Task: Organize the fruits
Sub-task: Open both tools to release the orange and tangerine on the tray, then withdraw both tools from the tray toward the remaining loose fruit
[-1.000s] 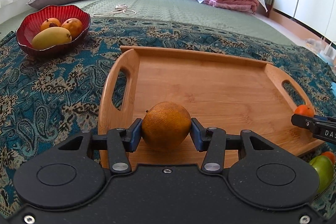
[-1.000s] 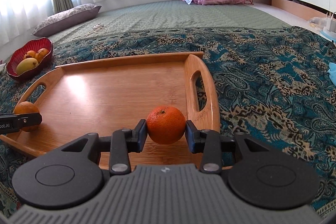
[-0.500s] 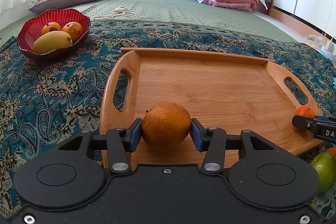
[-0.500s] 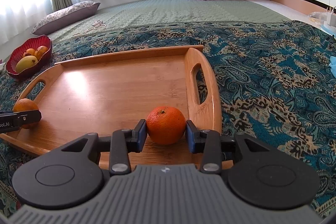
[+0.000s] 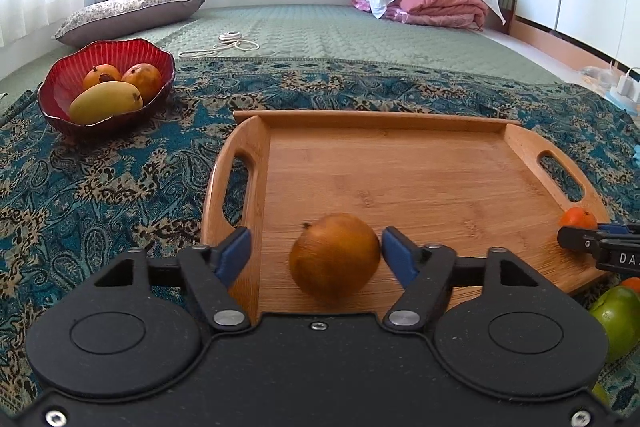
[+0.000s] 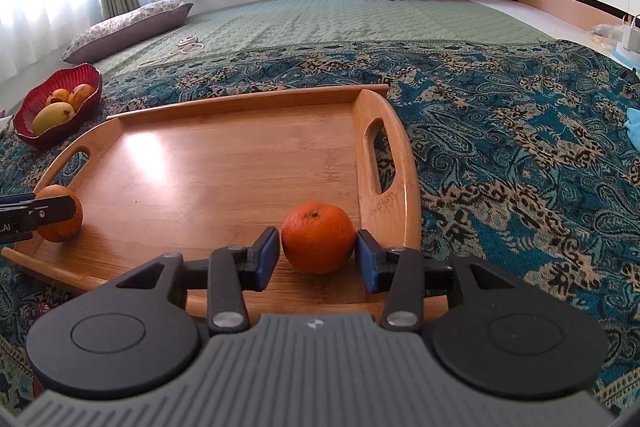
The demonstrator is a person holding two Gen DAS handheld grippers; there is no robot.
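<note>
A dull orange fruit (image 5: 335, 259) rests on the wooden tray (image 5: 420, 163) near its front left corner. My left gripper (image 5: 316, 255) is open around it, with a wide gap on the left side. The fruit also shows in the right wrist view (image 6: 60, 213). A bright tangerine (image 6: 319, 237) sits on the tray (image 6: 224, 163) by the right handle. My right gripper (image 6: 316, 253) is open, its blue pads just off the tangerine's sides. The tangerine also shows in the left wrist view (image 5: 578, 218).
A red bowl (image 5: 64, 95) with a mango and two round fruits stands at the far left on the patterned cloth. A green fruit (image 5: 618, 315) lies off the tray's front right corner. Pillows and a white cable lie further back.
Both grippers have opened. The left has let go of the dull orange fruit and the right has let go of the tangerine; both fruits now rest on the tray.
</note>
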